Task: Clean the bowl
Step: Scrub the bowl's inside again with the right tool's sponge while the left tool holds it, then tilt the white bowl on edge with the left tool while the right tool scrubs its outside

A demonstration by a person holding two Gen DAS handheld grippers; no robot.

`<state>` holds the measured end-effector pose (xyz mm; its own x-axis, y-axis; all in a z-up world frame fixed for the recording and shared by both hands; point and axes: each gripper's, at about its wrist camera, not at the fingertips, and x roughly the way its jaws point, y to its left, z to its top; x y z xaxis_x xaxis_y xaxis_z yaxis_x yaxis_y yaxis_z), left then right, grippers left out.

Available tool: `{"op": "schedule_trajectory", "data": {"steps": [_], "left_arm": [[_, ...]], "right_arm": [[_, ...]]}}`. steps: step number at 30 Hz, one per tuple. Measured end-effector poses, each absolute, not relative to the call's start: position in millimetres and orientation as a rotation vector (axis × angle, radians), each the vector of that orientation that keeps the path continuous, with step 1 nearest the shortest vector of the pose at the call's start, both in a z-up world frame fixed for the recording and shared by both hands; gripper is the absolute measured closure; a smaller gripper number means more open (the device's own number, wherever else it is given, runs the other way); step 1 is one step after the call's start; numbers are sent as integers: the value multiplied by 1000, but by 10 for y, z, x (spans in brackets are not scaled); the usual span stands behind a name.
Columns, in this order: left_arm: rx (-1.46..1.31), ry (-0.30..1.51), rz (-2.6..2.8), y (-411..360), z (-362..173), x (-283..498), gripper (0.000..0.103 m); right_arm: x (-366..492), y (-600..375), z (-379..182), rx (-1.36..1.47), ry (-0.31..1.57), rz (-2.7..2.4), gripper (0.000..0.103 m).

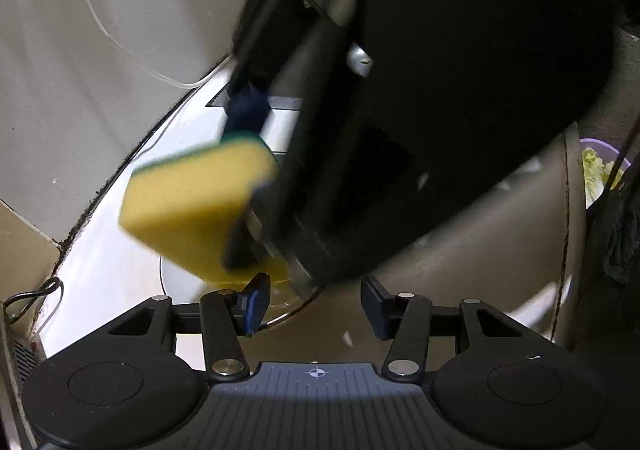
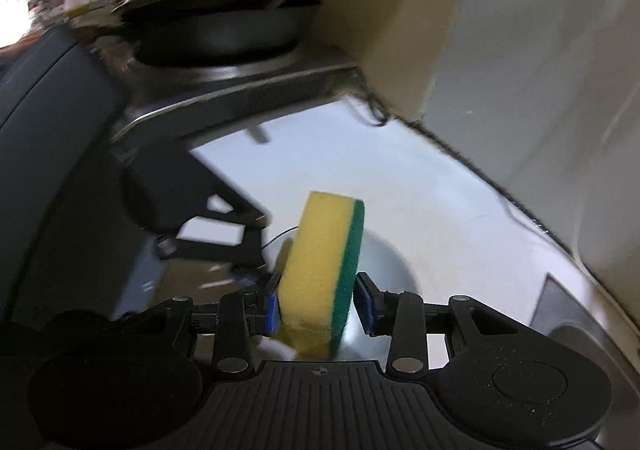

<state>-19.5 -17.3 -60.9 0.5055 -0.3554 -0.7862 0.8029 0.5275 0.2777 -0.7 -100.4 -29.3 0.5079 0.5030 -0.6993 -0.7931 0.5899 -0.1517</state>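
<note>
Now right hand-held gripper (image 2: 314, 308) clamped on sponge (image 2: 324, 274), above bowl (image 2: 384, 270), left hand-held gripper (image 1: 316, 308) apart, empty.

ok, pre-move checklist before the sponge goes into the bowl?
1. Grip on the yellow sponge with green scouring side: ok, right gripper is clamped on its lower part.
2. Left gripper free: ok, jaws apart, nothing between them.
3. Shiny metal bowl steadied: not ok, nothing grips it; the left finger is only near the rim.
4. Sponge over the bowl: ok.
5. Bowl contents: cannot tell, blurred and covered.
6. White counter around the bowl: ok, bare.
</note>
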Motion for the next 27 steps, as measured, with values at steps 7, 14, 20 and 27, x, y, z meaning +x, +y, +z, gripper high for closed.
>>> {"op": "schedule_trajectory", "data": {"steps": [7, 14, 20, 27], "left_arm": [[622, 725, -724, -131, -600, -113, 50], [709, 791, -755, -302, -728, -81, 50], [670, 827, -751, -345, -796, -17, 54], [458, 884, -699, -185, -738, 178, 72]], "right_arm": [[-127, -1567, -4, -322, 562, 648, 71], [-163, -1621, -127, -389, 521, 495, 71], [-212, -1682, -307, -292, 619, 625, 70], [-231, -2008, -206, -19, 664, 734, 71]]}}
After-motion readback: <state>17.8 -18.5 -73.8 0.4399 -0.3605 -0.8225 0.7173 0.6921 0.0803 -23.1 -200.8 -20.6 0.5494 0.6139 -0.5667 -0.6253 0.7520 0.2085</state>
